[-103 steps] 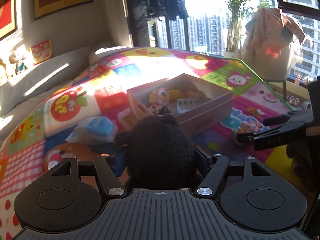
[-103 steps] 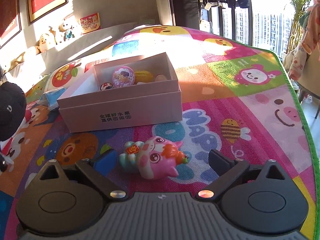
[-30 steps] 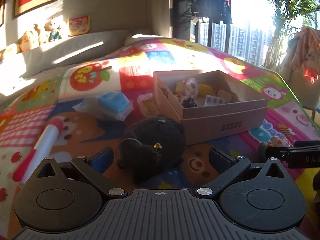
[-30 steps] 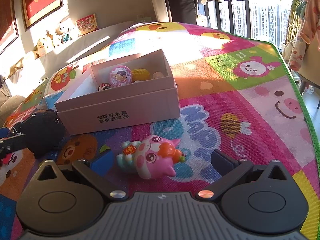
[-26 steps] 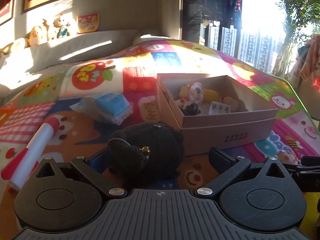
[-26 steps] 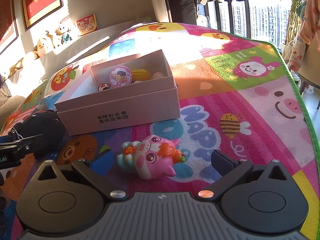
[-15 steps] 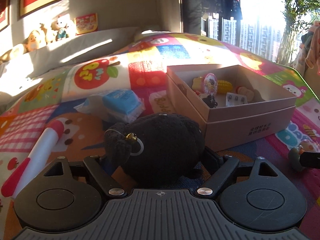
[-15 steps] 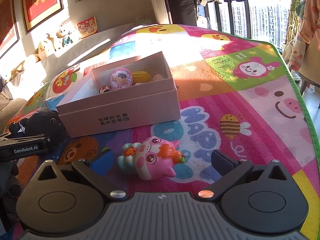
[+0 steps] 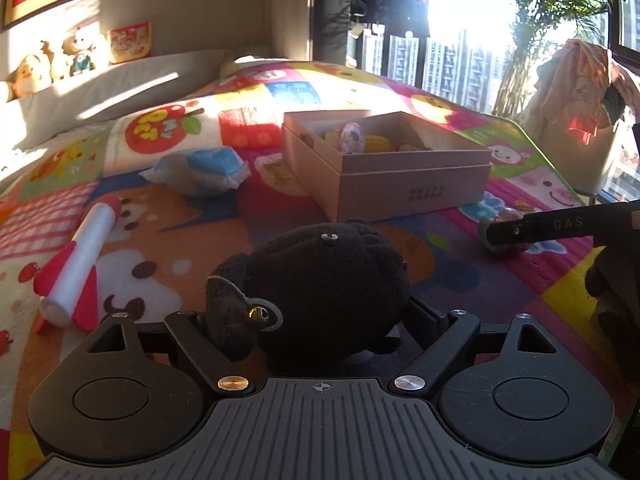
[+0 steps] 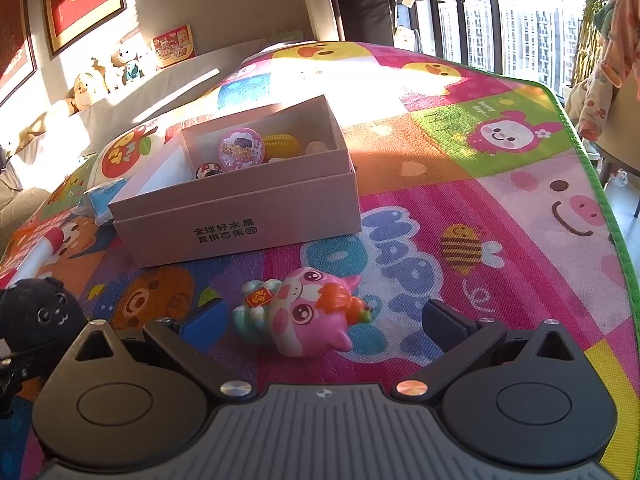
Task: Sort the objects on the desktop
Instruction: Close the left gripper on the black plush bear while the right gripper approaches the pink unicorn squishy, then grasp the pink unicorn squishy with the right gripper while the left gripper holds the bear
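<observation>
1. The left gripper (image 9: 320, 312) has the black plush toy (image 9: 320, 284) between its jaws, which press on the toy's sides and are opening slightly at this moment.
2. The black plush toy sits low over the colourful play mat (image 9: 168, 248), in front of the pink cardboard box (image 9: 400, 176) (its face shows at the left edge of the right wrist view (image 10: 36, 316)).
3. The right gripper (image 10: 320, 320) has its jaws spread wide, with the pink cat figurine (image 10: 304, 316) lying on the mat between them and touching neither.
4. The box is open and holds a round pink case (image 10: 241, 149), a yellow corn-shaped piece (image 10: 282, 143) and a few smaller items.
5. Left of the box lie a blue packet in clear wrap (image 9: 204, 168) and a red and white rocket toy (image 9: 80, 264).
</observation>
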Motion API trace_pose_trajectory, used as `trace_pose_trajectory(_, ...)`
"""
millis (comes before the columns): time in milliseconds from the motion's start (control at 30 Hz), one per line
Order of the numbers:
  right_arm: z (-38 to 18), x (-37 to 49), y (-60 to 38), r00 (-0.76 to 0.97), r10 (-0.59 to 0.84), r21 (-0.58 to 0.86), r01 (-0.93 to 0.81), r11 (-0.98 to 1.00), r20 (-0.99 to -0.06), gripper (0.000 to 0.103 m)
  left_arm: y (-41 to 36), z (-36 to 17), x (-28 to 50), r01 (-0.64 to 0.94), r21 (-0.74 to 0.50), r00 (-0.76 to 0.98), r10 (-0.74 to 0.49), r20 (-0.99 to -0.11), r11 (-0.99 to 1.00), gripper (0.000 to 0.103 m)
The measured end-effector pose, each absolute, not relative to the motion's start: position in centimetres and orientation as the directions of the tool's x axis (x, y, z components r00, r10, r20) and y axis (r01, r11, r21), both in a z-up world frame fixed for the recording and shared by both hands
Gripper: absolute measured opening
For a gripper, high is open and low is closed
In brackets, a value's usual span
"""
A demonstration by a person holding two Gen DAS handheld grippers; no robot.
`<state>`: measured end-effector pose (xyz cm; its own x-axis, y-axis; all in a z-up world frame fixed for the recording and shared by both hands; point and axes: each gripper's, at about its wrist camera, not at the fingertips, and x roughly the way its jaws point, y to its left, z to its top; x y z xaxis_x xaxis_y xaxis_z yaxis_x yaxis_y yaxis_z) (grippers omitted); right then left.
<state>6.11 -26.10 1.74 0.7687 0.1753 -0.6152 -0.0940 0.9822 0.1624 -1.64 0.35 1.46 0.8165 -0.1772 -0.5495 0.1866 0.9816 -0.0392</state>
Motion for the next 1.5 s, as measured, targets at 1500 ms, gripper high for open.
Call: trace_pose_trajectory(1500, 2.0, 1.1, -22.2, 0.743, 0.18, -0.037, -0.266, 0.963, -0.644, 0.095, 0.6, 1.1, -1.7, 0.173, -0.076, 0.816, -0.186, -0.547, 0.982, 0.102)
